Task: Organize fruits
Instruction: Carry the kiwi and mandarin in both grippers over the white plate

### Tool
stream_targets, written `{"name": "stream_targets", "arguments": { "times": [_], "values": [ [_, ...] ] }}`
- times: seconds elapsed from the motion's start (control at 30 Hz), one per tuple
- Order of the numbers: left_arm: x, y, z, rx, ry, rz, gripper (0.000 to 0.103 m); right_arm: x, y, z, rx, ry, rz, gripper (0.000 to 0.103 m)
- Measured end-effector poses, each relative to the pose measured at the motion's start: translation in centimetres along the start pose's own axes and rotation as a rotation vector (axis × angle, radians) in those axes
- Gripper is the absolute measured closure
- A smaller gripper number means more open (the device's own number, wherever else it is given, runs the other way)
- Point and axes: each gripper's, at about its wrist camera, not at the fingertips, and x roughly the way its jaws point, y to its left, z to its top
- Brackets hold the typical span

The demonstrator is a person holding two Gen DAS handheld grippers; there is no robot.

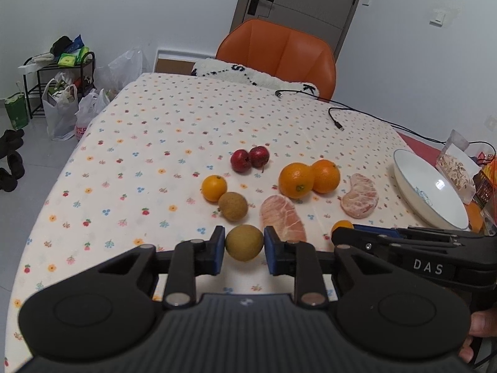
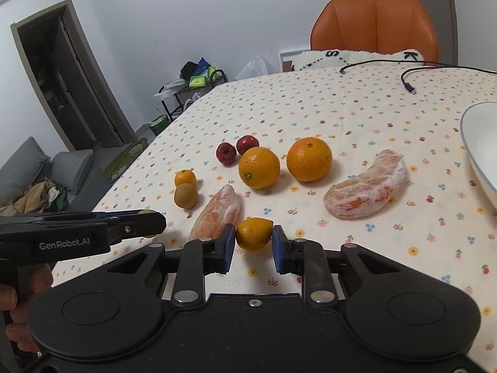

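Note:
My left gripper (image 1: 244, 246) is shut on a brown longan (image 1: 244, 242), its blue pads touching both sides. My right gripper (image 2: 254, 238) is shut on a small orange kumquat (image 2: 254, 233). On the flowered tablecloth lie a second longan (image 1: 233, 206), a second kumquat (image 1: 214, 188), two small red fruits (image 1: 249, 158), two oranges (image 1: 309, 179) and two peeled pomelo segments (image 1: 282, 217) (image 1: 360, 198). The right gripper shows from the side in the left wrist view (image 1: 344, 233); the left gripper shows in the right wrist view (image 2: 149, 222).
A white bowl (image 1: 403, 171) stands at the table's right, with snack packets (image 1: 456, 168) beyond it. Black cables (image 1: 338, 118) lie at the far right. An orange chair (image 1: 279, 52) stands behind the table. Bags and a rack (image 1: 62, 93) are on the floor left.

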Motion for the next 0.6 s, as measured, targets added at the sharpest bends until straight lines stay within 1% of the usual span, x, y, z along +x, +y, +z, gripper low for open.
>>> {"name": "stream_targets", "arguments": {
  "times": [0.27, 0.6],
  "values": [
    [-0.6, -2.3, 0.1, 0.028, -0.023, -0.029, 0.078, -2.3, -1.2, -0.4, 0.023, -0.037, -0.018, 0.079],
    [-0.2, -6.1, 0.0, 0.076, -0.028, -0.081, 0.078, -6.3, -3.7, -1.1, 0.053, -0.096, -0.079, 0.079]
  ]
}}
